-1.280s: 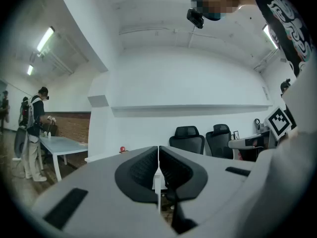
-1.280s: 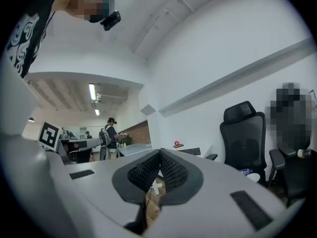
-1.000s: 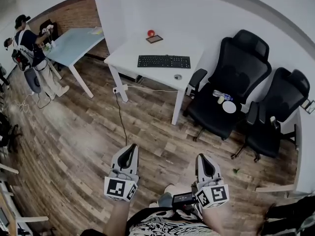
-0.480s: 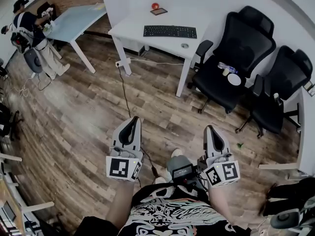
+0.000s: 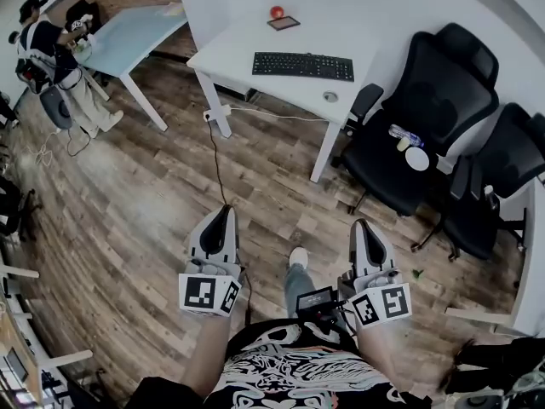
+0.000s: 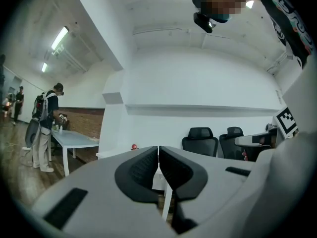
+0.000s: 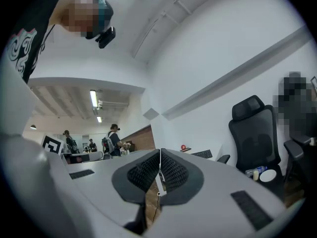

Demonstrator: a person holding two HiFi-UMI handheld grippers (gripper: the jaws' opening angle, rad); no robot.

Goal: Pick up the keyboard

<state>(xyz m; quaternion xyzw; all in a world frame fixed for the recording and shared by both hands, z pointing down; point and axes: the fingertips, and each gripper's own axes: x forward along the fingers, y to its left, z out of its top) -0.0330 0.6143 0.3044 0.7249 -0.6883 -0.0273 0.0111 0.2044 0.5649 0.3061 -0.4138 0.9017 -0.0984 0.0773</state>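
Both my grippers, left gripper [image 5: 218,221] and right gripper [image 5: 361,233], are pressed together with nothing in them, held level over the wood floor [image 5: 153,203]. The keyboard [image 5: 303,66] lies flat on the white desk [image 5: 247,49] well ahead of them.

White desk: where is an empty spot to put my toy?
Bare room lies on the white desk left of the keyboard. The back is busier, with the red ball and a small dark slab.
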